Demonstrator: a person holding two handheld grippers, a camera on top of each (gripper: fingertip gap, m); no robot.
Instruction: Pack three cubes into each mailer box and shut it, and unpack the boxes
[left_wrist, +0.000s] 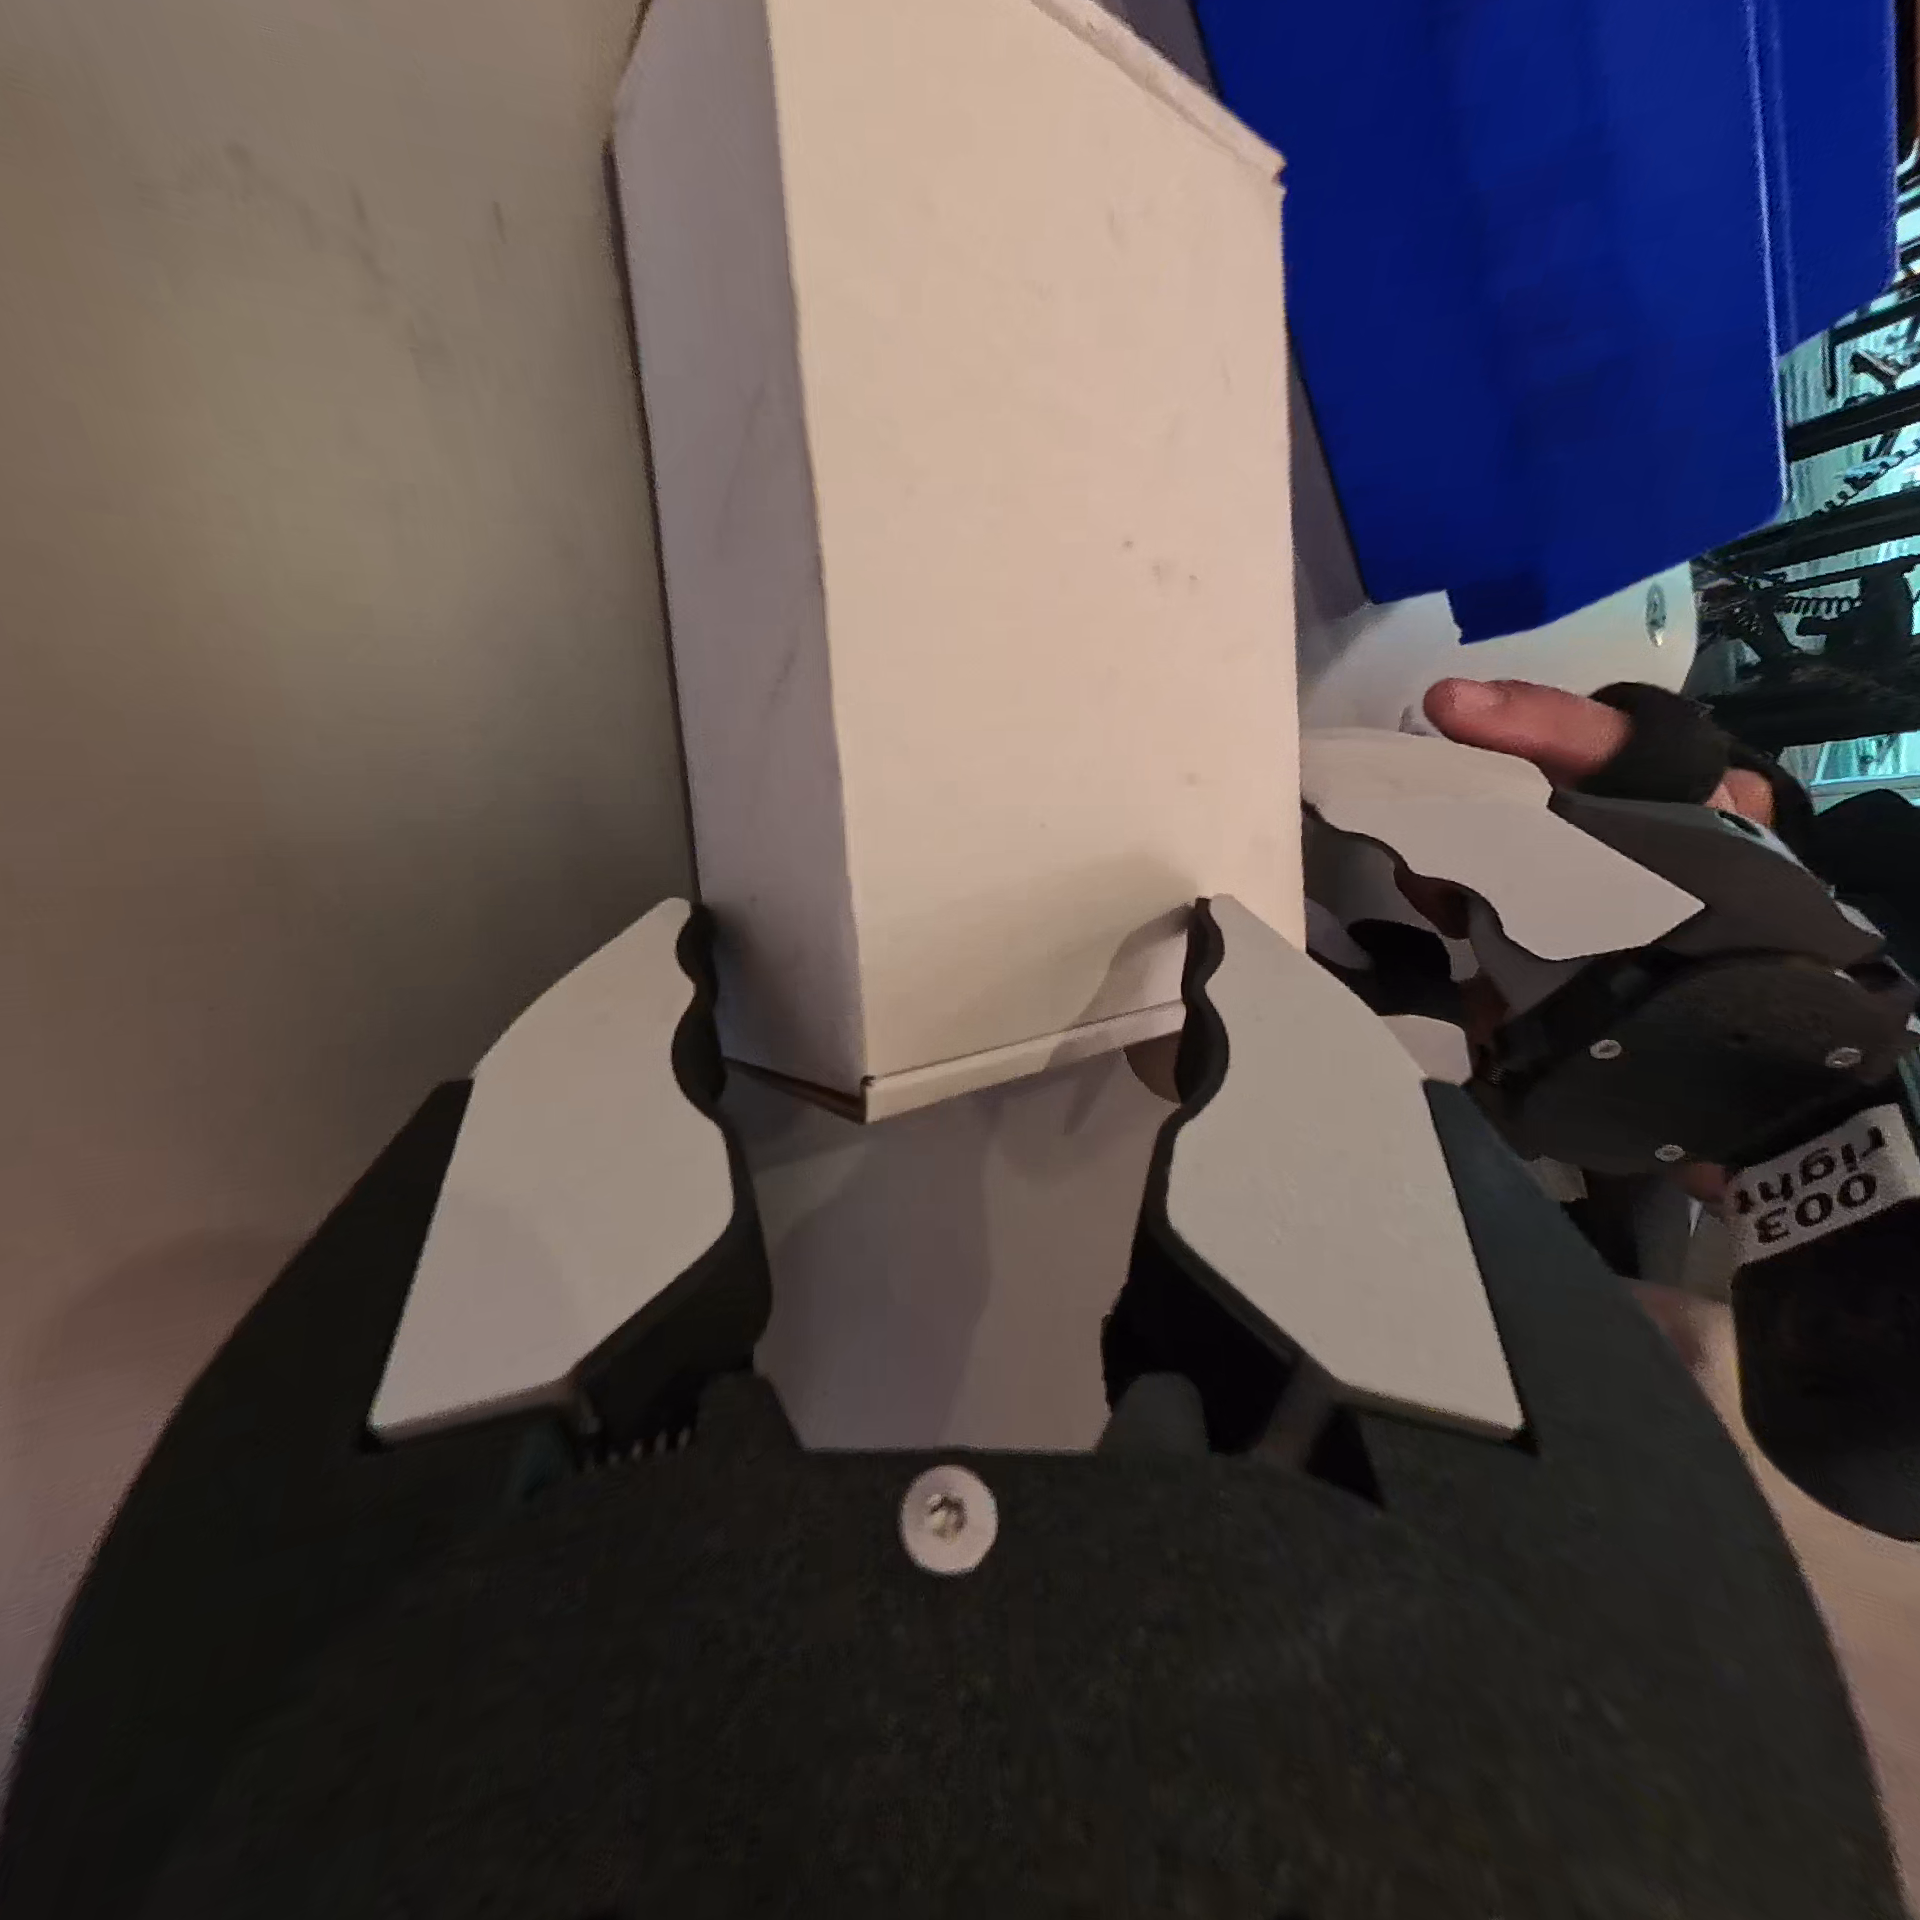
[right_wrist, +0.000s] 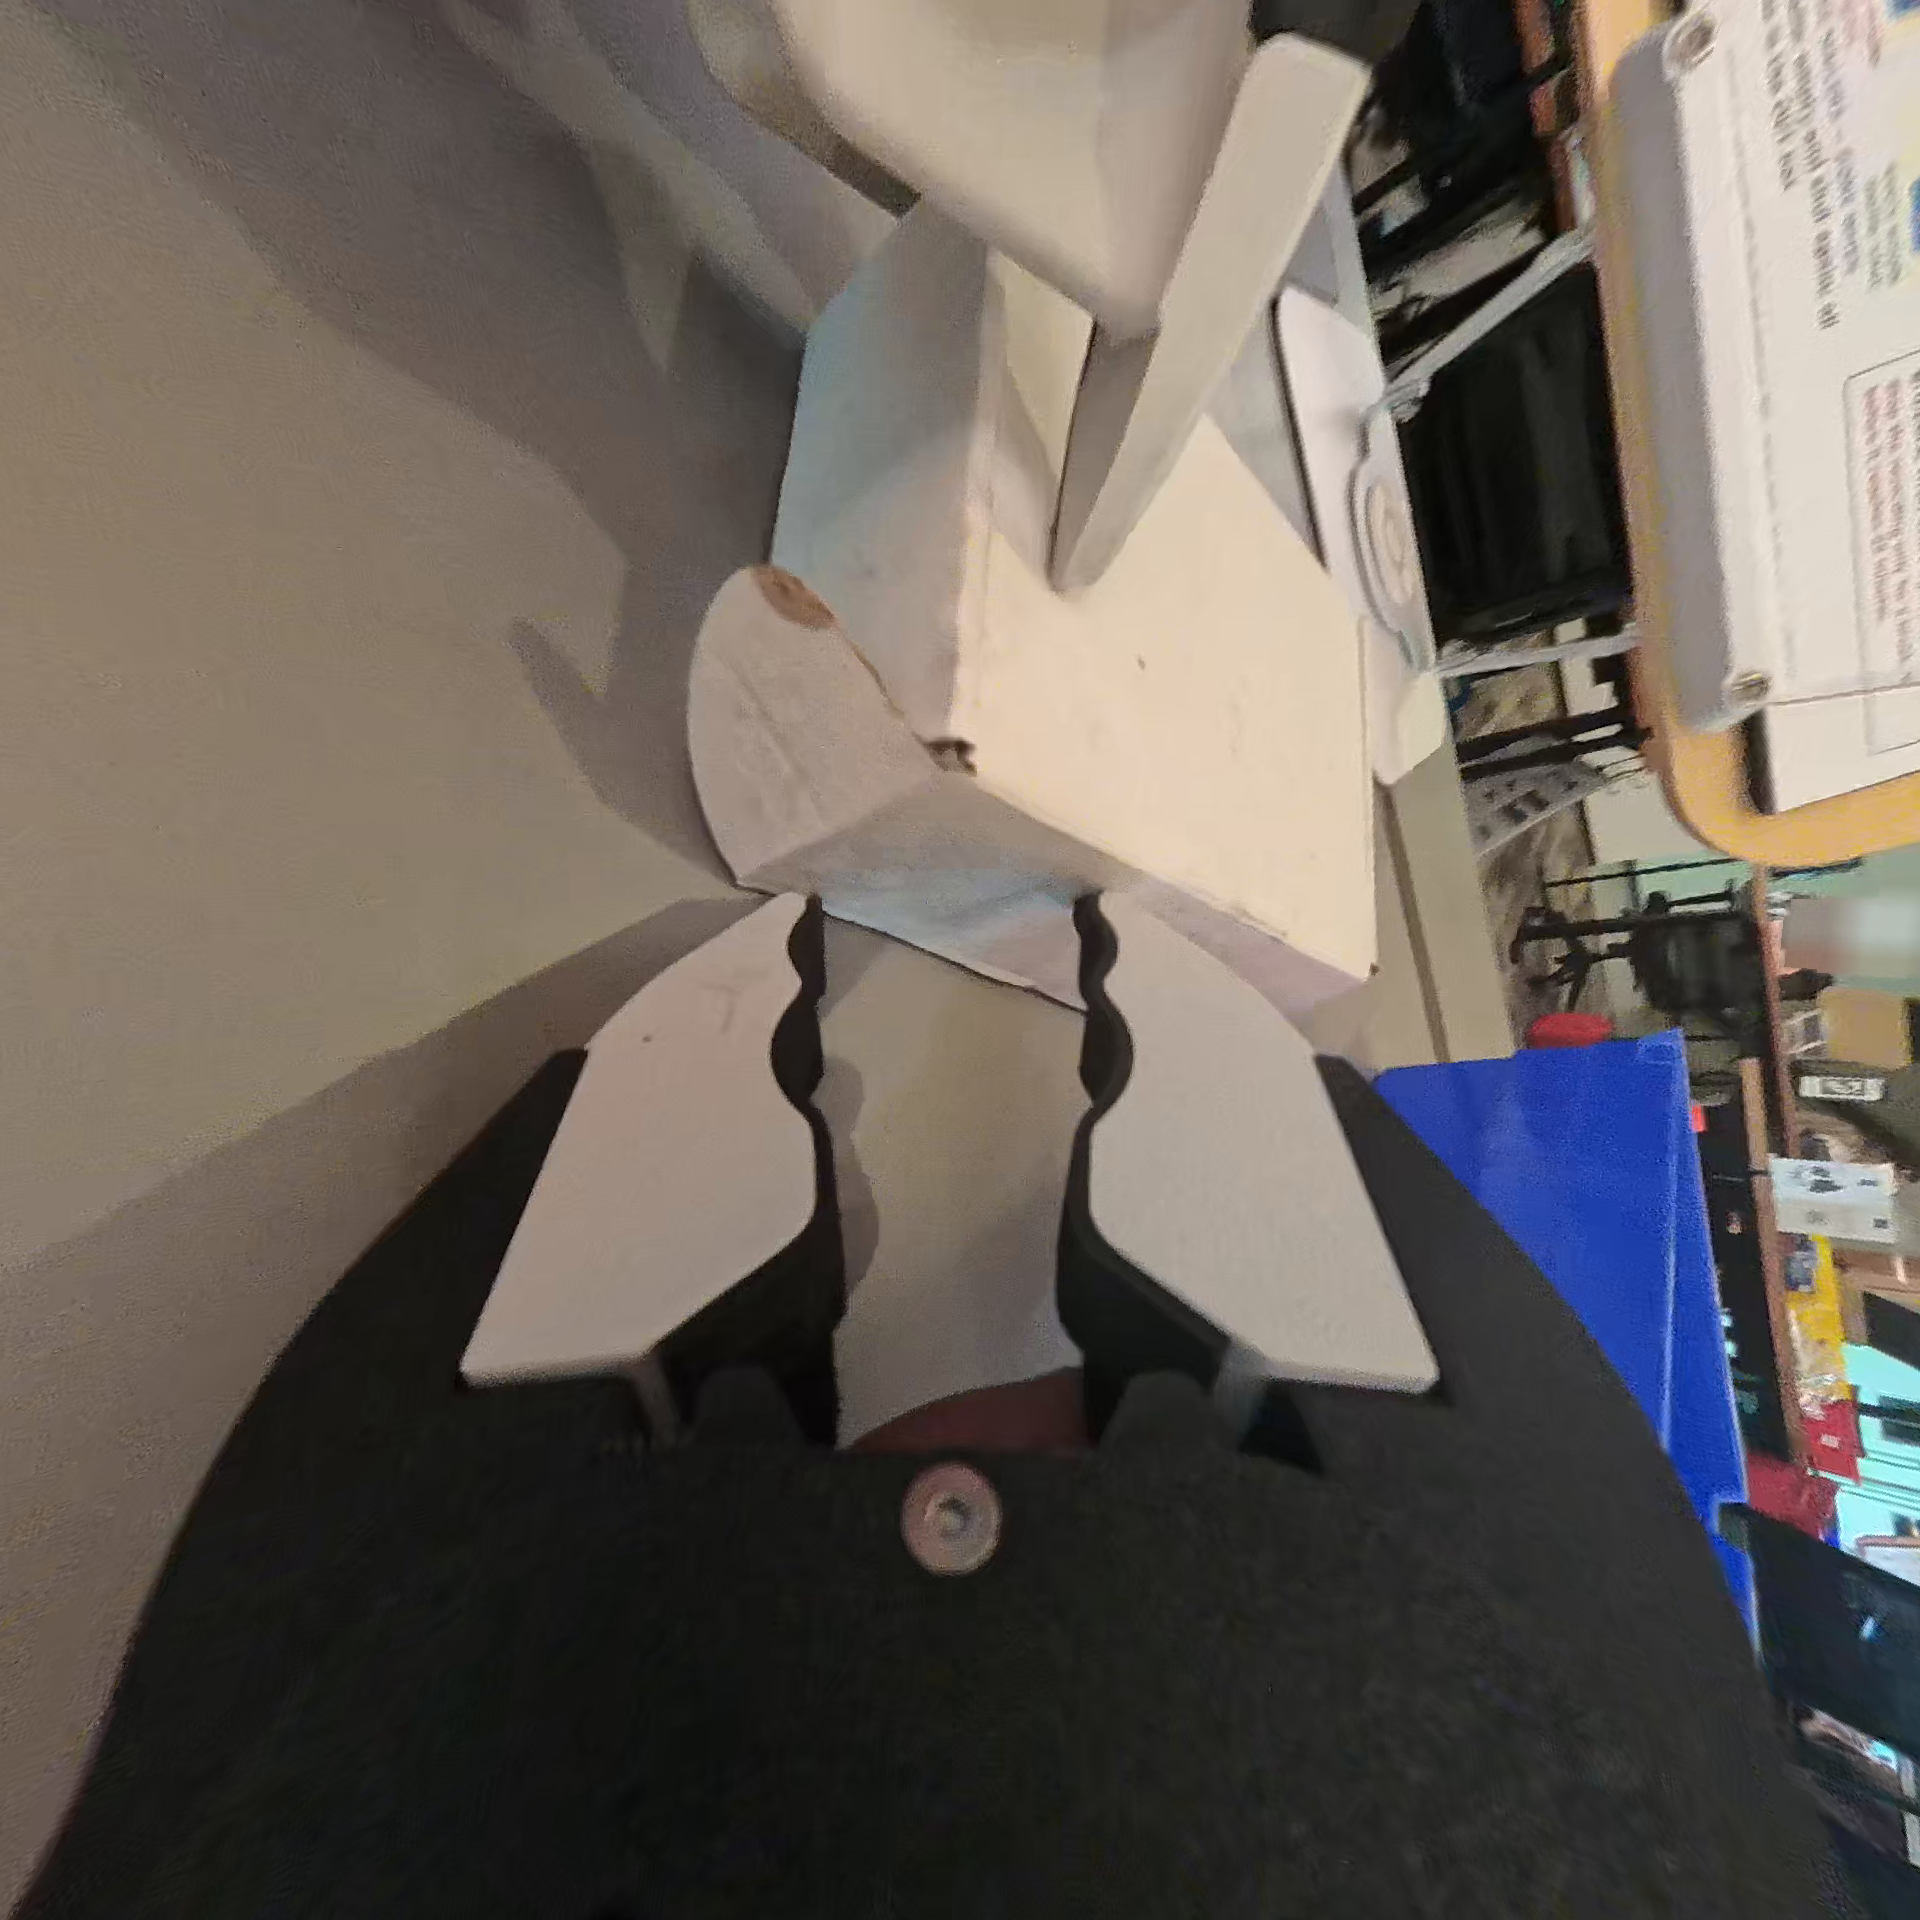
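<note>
The white mailer box (left_wrist: 966, 540) runs off the top edge in the left wrist view, and its closed walls hide any cubes. Beside it, the blue bin (left_wrist: 1538, 312) is cut off too. In the right wrist view, the upper box (right_wrist: 1018, 135) above the near box (right_wrist: 1164, 707) is blurred and cropped.

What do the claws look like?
Each claw has two flat pale-grey fingers with wavy black inner pads, on a rough black base with one silver screw. The right one's handle wears a white band with writing. The hand wears a black fingerless glove.
</note>
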